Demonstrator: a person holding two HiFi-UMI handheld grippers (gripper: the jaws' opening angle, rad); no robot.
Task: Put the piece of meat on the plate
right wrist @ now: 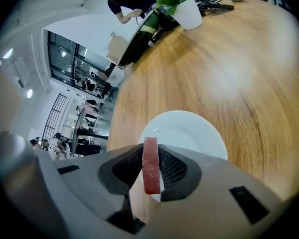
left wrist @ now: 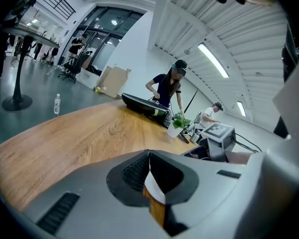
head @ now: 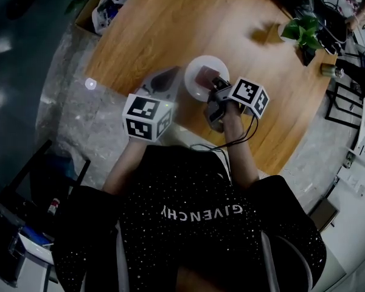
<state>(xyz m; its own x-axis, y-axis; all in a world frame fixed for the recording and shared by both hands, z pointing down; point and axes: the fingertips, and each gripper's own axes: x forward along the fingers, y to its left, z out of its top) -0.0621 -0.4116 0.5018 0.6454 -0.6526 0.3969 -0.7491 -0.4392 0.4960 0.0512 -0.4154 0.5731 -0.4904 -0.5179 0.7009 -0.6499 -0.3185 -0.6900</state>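
Note:
A white plate (head: 198,87) sits near the front edge of the round wooden table (head: 170,23). My right gripper (head: 212,81) hovers over the plate, shut on a flat red slice of meat (right wrist: 150,166) that stands on edge between the pads. The plate (right wrist: 189,131) lies right below and ahead of the slice. In the head view the meat (head: 205,75) shows as a reddish patch above the plate's middle. My left gripper (head: 170,75) rests just left of the plate, its jaws shut with nothing between them (left wrist: 149,158).
A potted plant (head: 299,32) in a white pot stands at the table's far right, with a laptop and cables beyond. A metal cup (head: 328,70) is near the right edge. A cardboard box (head: 106,8) sits on the floor. People (left wrist: 167,88) work at the far side.

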